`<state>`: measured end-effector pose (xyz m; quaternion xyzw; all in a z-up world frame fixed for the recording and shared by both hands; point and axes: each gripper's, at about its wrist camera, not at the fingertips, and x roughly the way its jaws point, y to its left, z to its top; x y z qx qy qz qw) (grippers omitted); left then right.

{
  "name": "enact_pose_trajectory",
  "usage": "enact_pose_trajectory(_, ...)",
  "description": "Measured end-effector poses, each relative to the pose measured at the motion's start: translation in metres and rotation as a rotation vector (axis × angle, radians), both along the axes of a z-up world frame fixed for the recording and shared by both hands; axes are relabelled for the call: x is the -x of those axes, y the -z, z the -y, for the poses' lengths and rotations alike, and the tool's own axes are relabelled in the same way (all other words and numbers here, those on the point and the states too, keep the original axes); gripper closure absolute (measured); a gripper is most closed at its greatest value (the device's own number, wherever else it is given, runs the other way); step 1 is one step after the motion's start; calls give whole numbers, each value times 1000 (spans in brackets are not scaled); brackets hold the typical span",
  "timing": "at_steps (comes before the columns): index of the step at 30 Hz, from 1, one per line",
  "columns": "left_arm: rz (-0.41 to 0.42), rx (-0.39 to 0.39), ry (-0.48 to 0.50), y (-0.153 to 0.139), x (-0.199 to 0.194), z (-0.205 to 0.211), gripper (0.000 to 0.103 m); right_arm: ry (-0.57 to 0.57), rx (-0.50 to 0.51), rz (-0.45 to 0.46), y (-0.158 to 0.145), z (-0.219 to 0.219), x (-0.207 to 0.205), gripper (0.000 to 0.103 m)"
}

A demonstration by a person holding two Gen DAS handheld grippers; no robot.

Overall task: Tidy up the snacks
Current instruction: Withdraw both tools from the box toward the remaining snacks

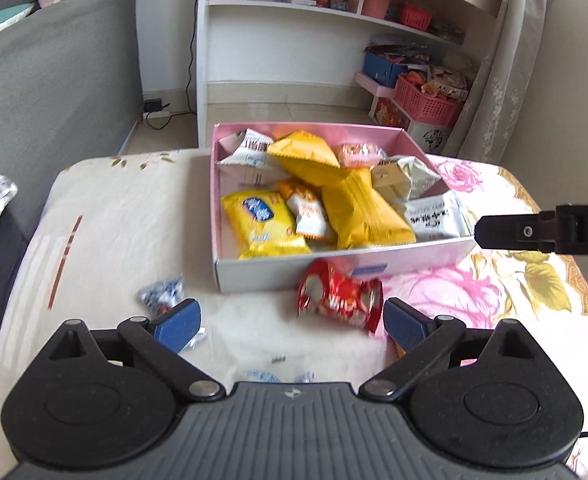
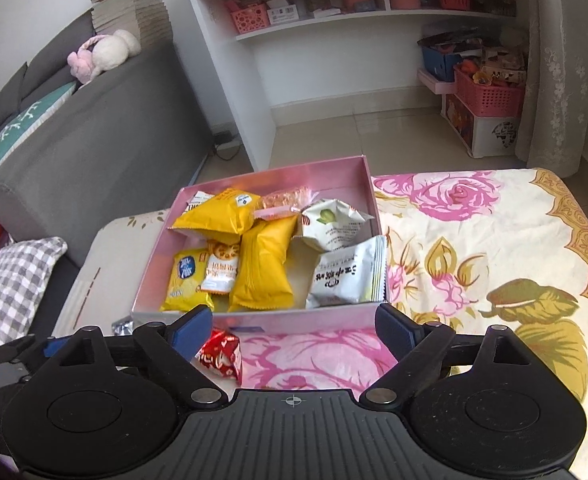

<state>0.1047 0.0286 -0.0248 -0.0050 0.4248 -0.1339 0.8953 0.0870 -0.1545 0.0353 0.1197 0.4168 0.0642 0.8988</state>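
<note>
Hovering both grippers over the desk point(image 2: 494, 216) now, each one wide open and holding nothing. My left gripper point(image 1: 292, 320) has its blue fingers point(image 1: 178, 326) spread apart with only cloth between them, and my right gripper point(image 2: 294, 330) stands the same way, fingers point(image 2: 394, 328) parted over the pink rose print.

Snacks are mostly home: the pink box point(image 2: 254, 322) sits ahead of me, packed with yellow bags point(image 2: 262, 268), white packets point(image 2: 346, 276) and a small orange one (a fair heap already). So I judge the sorting to be well along, in the gap between one drop and the next pick.

What's left outside? A red packet point(image 1: 338, 298) lies on the desk just in front of the box's near wall, touching or nearly touching it, just ahead of my left gripper and toward its right finger. A blue-and-white candy point(image 1: 162, 294) lies further left, by the left finger, and a couple more blue wrappers peek out close under the left gripper (blurred, so I can't say what they are).

Next move, as I read it: go for the red packet. That calls for dropping the left gripper lower, centring the packet between the fingers, closing on the crinkly foil without pushing it under the box wall, then lifting clear over the rim. The right gripper point(image 1: 506, 232) should keep off to the side, since it shows in my left view at the box's right corner.
</note>
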Motion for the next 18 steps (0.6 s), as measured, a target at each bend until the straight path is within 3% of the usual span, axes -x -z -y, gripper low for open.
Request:
enact_pose_trajectory(5,-16,-9,-28,3,18,-5,4,-8,18,27,7,1,25,8)
enact_pose_trajectory(11,-10,1,-73,24,42,-12,4,1,124,89,27,4,54,8)
enact_pose_trajectory(18,-23,-6,-69,54,59,-8,6,-121,214,150,49,7,84,7)
